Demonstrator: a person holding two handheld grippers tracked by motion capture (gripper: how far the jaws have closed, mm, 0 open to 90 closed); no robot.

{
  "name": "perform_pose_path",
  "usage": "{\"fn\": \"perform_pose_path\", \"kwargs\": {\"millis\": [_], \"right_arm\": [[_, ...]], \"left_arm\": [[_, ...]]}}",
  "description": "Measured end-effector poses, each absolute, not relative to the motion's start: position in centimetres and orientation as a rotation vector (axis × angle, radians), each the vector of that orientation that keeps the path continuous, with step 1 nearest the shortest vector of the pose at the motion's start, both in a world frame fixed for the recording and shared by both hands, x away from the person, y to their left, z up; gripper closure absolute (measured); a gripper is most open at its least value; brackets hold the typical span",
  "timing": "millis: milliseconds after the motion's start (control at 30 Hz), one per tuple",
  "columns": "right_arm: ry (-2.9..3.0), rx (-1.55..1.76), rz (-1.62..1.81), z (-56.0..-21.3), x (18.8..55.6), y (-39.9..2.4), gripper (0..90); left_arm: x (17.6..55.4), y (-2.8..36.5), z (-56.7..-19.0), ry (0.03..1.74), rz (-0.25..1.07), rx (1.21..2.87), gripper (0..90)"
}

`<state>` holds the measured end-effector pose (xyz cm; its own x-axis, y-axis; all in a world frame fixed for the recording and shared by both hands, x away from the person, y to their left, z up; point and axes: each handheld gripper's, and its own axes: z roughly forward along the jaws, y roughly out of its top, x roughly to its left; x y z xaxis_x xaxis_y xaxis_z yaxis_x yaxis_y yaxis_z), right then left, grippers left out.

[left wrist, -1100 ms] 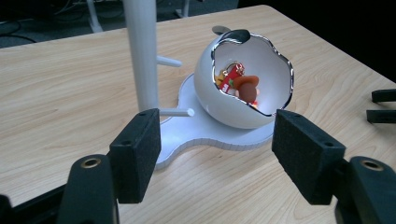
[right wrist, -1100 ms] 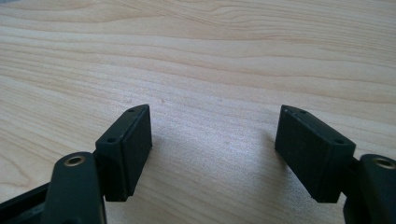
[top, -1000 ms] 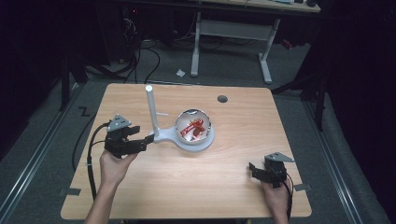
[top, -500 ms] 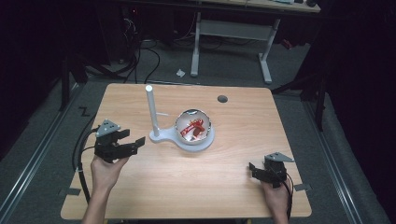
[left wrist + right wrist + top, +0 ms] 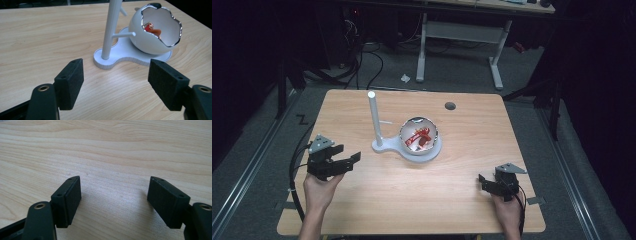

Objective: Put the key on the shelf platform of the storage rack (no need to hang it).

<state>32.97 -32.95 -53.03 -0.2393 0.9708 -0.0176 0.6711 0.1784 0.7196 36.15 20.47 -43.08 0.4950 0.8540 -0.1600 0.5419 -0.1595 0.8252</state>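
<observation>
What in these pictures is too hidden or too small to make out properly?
- Red things inside the egg-shaped bowl: small in the high view, and mostly hidden by the bowl's wall in the left gripper view, so what they are is unclear.
- Top of the white post: cut off by the upper edge of the left gripper view.
- Dark round spot on the table: too small in the high view to tell hole from cap.

I can read no text, label, brand, number or sign anywhere on what my cameras show me.
</observation>
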Motion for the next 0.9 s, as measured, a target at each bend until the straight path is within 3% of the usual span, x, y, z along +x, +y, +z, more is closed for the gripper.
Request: {"fn": "perform_pose_path", "kwargs": {"millis": [900], "right_arm": [[1.981, 1.540, 0.825, -53.0, 33.0, -32.9, 27.4]], "left_arm": [[35.9, 20.7, -50.0, 1.279, 0.418, 1.885, 28.5]]}}
